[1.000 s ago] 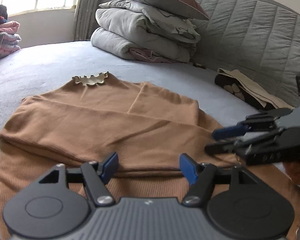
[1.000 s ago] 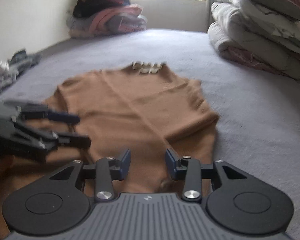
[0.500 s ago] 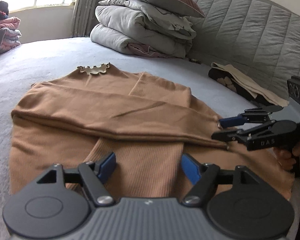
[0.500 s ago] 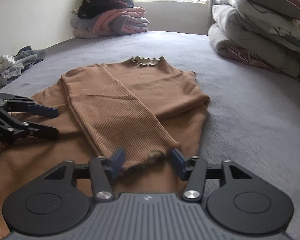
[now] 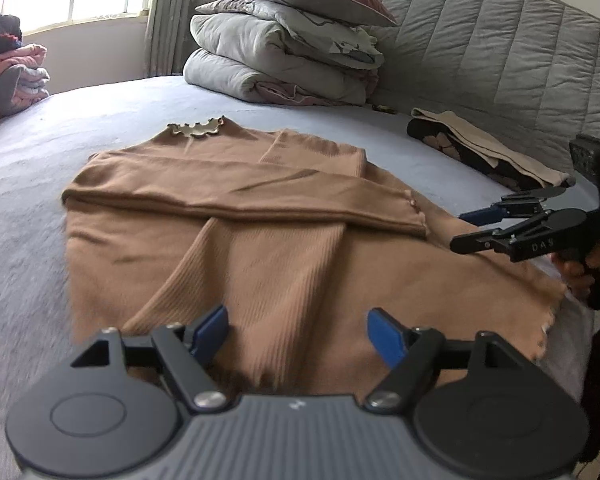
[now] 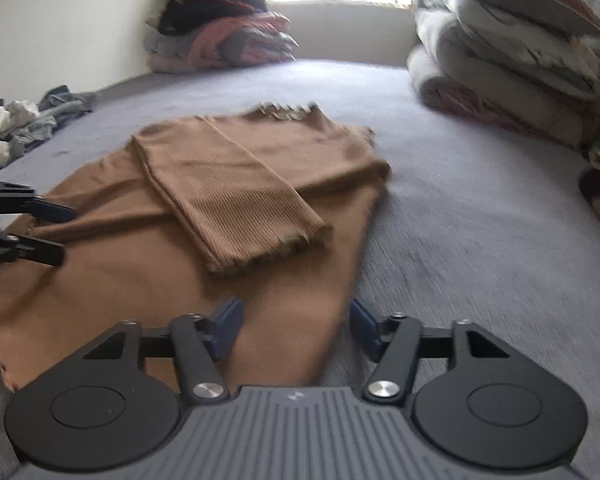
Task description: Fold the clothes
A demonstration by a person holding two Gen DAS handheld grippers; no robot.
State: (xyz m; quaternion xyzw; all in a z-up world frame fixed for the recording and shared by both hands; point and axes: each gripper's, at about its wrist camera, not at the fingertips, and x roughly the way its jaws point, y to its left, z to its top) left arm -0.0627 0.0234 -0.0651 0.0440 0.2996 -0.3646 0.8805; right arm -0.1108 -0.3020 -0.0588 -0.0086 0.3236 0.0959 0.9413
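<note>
Sleeves in, hem fold next.
The brown sweater point(image 5: 260, 216) lay flat on the bed point(image 5: 60, 140), collar away from me, both sleeves already crossed over the body, so I judged the sleeve step done and the bottom-up fold due. My left gripper point(image 5: 296, 330) hung over the hem near its middle, its jaws opening, nothing pinched between the fingers point(image 5: 210, 326). My right gripper point(image 6: 294, 320) sat above the hem's right corner, its jaws also opening, with cloth under them but ungripped. The next move called for both to drop onto the hem edge, pinch it at two spaced spots, and carry it evenly toward the collar point(image 5: 196, 129).
</note>
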